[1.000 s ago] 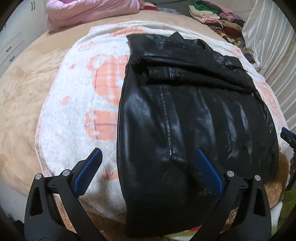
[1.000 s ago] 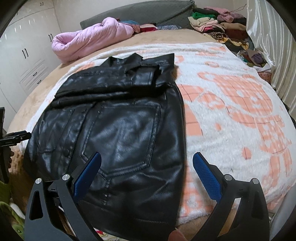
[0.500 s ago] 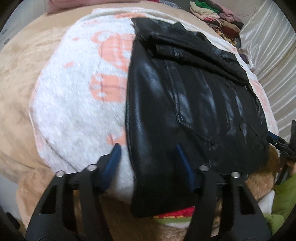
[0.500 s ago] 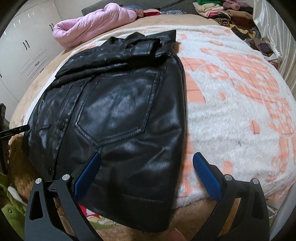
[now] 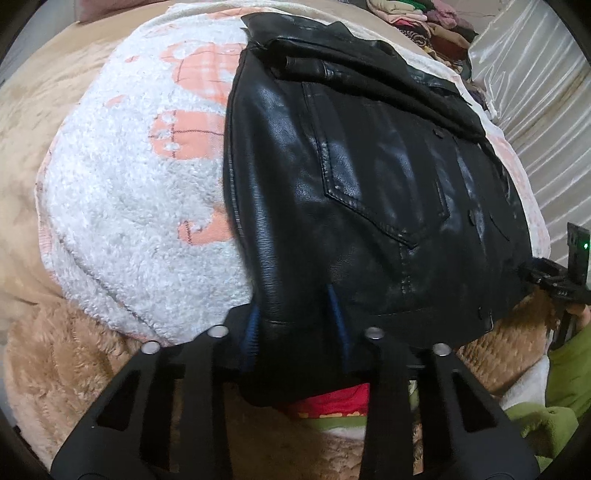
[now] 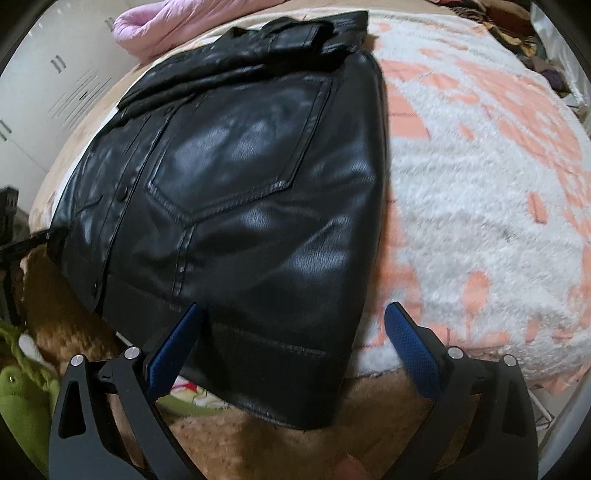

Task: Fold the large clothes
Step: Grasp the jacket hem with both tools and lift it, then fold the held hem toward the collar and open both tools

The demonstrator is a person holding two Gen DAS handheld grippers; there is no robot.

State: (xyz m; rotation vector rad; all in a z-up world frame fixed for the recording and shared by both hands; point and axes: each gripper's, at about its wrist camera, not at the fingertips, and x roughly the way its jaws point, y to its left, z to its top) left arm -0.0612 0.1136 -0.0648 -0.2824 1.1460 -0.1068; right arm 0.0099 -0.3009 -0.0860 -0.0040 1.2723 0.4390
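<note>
A black leather jacket (image 5: 369, 192) lies folded on a white-and-orange fleece blanket (image 5: 140, 206), collar at the far end. My left gripper (image 5: 295, 326) points steeply down at the near left corner of the hem. Its jaws are closing, and the blue pads (image 5: 253, 332) pinch a ridge of leather between them. In the right wrist view the jacket (image 6: 240, 177) fills the left half. My right gripper (image 6: 295, 308) hangs over the near right hem corner. Its jaws are closing too, with the leather between the blue pads (image 6: 410, 347), which stand clear of it.
The blanket lies on a tan plush bed cover (image 5: 55, 110). A pink duvet (image 6: 177, 22) sits at the head, folded clothes (image 5: 424, 22) at the far right beside a pale curtain (image 5: 535, 74). White cupboards (image 6: 55, 92) stand at the left. Red and green fabric (image 5: 332, 402) shows under the hem.
Both grippers have sunk toward the jacket's near hem. The left jaws went from wide open to narrow around the left corner. The right jaws have narrowed slightly.
</note>
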